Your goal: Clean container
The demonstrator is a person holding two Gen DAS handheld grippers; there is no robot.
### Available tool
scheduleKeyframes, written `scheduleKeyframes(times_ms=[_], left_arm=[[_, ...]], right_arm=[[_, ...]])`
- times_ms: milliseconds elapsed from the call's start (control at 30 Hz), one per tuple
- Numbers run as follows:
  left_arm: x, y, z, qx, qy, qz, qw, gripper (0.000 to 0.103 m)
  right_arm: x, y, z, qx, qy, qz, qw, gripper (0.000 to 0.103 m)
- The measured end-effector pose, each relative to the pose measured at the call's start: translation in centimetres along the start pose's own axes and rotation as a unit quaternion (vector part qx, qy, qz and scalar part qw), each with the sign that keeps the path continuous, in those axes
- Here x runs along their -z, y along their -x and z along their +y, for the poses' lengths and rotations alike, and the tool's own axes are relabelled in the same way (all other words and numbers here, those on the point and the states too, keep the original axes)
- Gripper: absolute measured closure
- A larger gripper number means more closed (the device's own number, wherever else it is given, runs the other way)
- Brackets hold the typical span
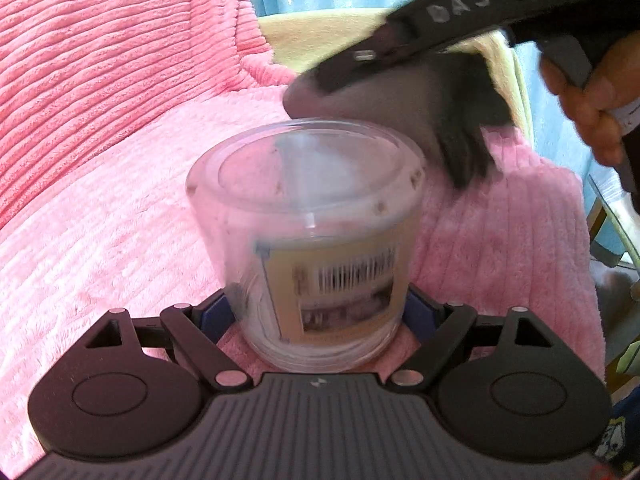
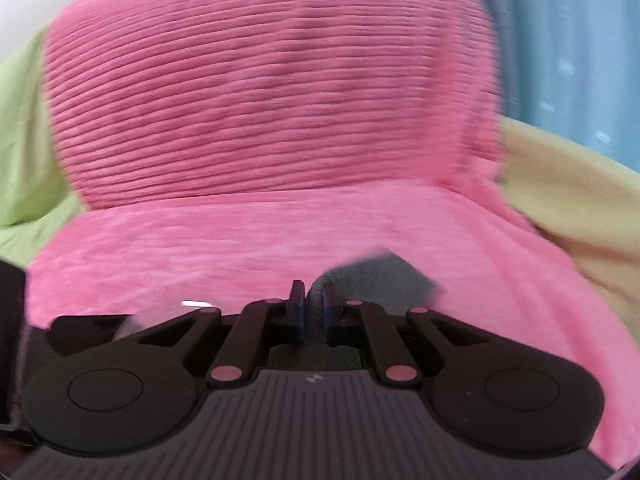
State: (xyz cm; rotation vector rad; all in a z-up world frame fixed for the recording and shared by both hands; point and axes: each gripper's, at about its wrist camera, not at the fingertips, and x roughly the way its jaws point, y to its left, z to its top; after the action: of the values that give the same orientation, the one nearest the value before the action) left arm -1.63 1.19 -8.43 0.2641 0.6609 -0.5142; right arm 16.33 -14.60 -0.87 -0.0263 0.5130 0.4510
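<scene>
The left gripper (image 1: 318, 312) is closed on the lower part of the container (image 1: 308, 236), a clear plastic tub with a barcode label (image 1: 336, 288) on its side. The tub stands between the two blue pads, and its top is turned a little toward the camera. It is held above the pink blanket (image 1: 100, 220) that covers the seat, near the right edge of this blanket; I cannot tell if its base touches the blanket. Behind the tub, the right gripper (image 2: 314, 308) is pinching a dark grey cloth (image 1: 440, 112). In the right wrist view the pads are pressed almost together on a fold of the cloth, and the rest of it hangs free to the right. In the left wrist view the cloth lies against the far rim of the tub, and the hand (image 1: 592, 92) of the person on the handle is seen in the upper right corner. The step in hand seems to be wiping the top and the rim. To do it well, I think the left gripper should keep a firm grip so the light tub does not turn or slip out, while the cloth goes around the rim with mild pressure. Small brown spots show along the rim, so these places need more passes. Further back rise the pink backrest (image 2: 272, 92) and a yellow cover (image 2: 568, 184).
</scene>
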Motion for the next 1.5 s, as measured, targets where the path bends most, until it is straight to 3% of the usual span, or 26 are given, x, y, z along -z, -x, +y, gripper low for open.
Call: scheduleKeyframes(times_ms=[67,167,300,433,567,767,933,967,1067,1233,1333,1500], left_arm=[[0.2,0.6,-1.0,-0.002,-0.002,0.001,1.0,0.017],[0.2,1.4,-1.6,-0.004,0.0,0.002,1.0,0.017],[1.0,3.2,-2.9,-0.009,0.005,0.002,0.9999,0.017],[2.3,4.8,-3.1,-0.011,0.019,0.003,0.9998,0.016],[2.5,5.1,-2.4,-0.01,0.038,0.002,0.9992,0.016],[2.5,7.1,-3.2,-0.011,0.064,-0.002,0.9979,0.011],[0.3,3.7,-0.3,-0.032,0.07,-0.001,0.9971,0.012],[0.0,3.5,-0.1,-0.033,0.071,0.0,0.9969,0.02],[-3.1,-0.5,3.7,-0.04,0.064,0.013,0.997,0.02],[-6.1,-1.6,6.6,-0.056,0.058,0.055,0.9952,0.02],[-7.4,-1.6,8.3,-0.048,0.066,0.053,0.9952,0.02],[-8.1,-1.3,8.9,-0.038,0.07,0.014,0.9968,0.022]], right_arm=[[-0.1,1.3,-1.3,0.004,-0.02,-0.024,1.0,0.096],[-0.1,3.4,-1.6,0.008,0.001,-0.046,0.999,0.096],[1.6,2.4,0.1,0.041,0.087,0.023,0.995,0.096],[3.9,-0.3,1.9,0.034,0.133,0.107,0.985,0.097],[4.0,-0.3,3.5,0.05,0.144,0.12,0.981,0.096],[2.7,4.3,1.6,0.031,0.0,0.054,0.998,0.092],[3.3,6.9,-0.2,0.023,-0.108,0.016,0.994,0.091],[3.4,6.9,-0.5,0.019,-0.119,0.016,0.993,0.091],[3.5,6.5,-1.2,0.015,-0.13,0.013,0.991,0.091],[3.2,5.9,-2.3,0.008,-0.153,0.005,0.988,0.091],[3.1,5.4,-2.4,0.009,-0.15,0.008,0.989,0.091],[2.9,5.3,-1.9,0.01,-0.137,0.005,0.991,0.091]])
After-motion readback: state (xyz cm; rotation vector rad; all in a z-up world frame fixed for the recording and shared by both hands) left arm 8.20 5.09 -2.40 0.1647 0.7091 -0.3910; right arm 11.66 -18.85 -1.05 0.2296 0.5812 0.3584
